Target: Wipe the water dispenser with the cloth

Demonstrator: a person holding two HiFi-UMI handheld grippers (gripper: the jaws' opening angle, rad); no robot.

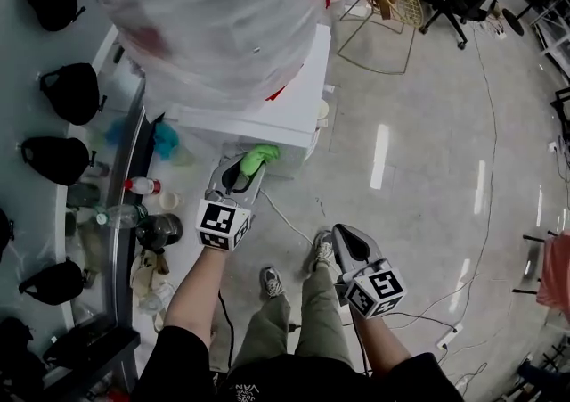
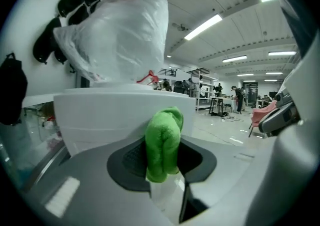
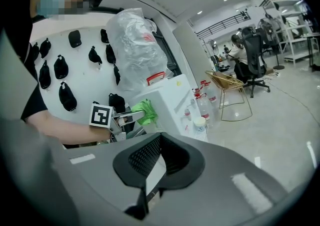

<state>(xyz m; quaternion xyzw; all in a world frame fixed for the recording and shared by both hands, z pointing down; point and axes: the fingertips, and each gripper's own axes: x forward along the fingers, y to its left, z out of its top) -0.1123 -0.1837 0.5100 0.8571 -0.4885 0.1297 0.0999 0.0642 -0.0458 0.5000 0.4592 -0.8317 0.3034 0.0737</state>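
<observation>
Left of centre in the head view, our left gripper (image 1: 239,176) is pinching the green cloth (image 1: 260,158), which sits right at the front of the white water dispenser (image 1: 298,110). Lower right, our right gripper (image 1: 339,233) has its jaws pressed together on nothing, well apart from the dispenser.

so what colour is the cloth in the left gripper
Bright green cloth, clearest in the left gripper view.
</observation>
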